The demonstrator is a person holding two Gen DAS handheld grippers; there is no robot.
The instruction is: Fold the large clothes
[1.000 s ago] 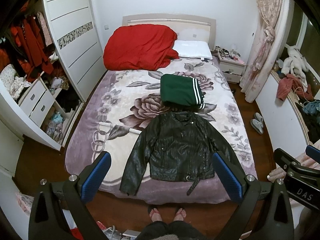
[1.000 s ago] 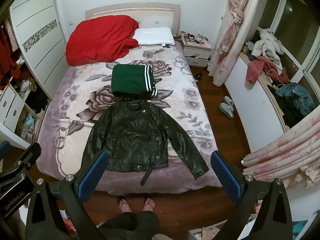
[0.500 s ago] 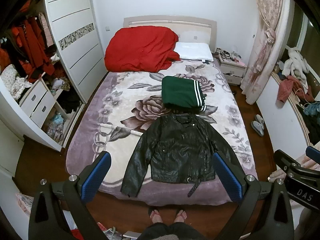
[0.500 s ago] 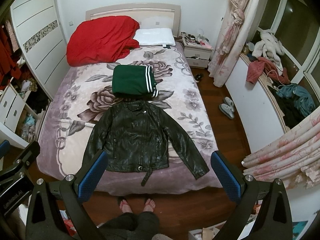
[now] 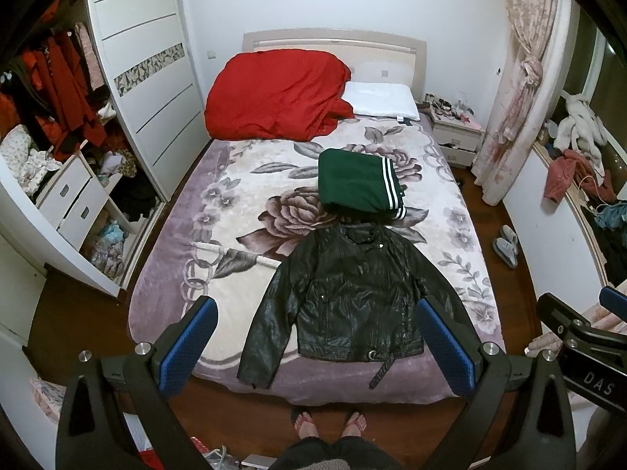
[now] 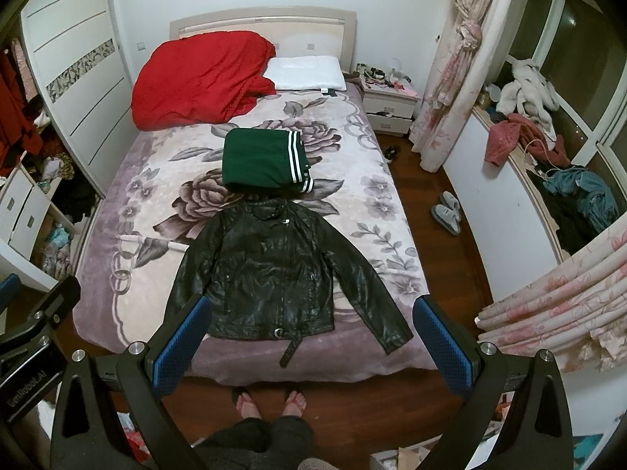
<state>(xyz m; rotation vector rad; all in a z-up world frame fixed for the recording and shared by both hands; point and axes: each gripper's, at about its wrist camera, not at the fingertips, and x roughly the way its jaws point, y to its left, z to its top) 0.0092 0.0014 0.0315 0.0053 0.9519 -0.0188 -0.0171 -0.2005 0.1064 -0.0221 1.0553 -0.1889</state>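
**Black leather jacket flat on the bed, both grippers wide apart**

Black, shiny leather jacket (image 5: pixel 352 297) lies spread face-up at the foot of the floral purple bed blanket (image 5: pixel 219 227), sleeves out. Left gripper (image 5: pixel 315 346) hangs above, jaws wide, empty. Right gripper (image 6: pixel 313 346) likewise gapes, holding nothing. A folded green striped garment (image 6: pixel 262 158) sits just beyond the collar.

Red duvet (image 5: pixel 274 94) and white pillow (image 5: pixel 380 100) by the headboard (image 5: pixel 333 37)

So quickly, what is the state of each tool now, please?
Left tool: open, holding nothing, above the black jacket.
Right tool: open, holding nothing.
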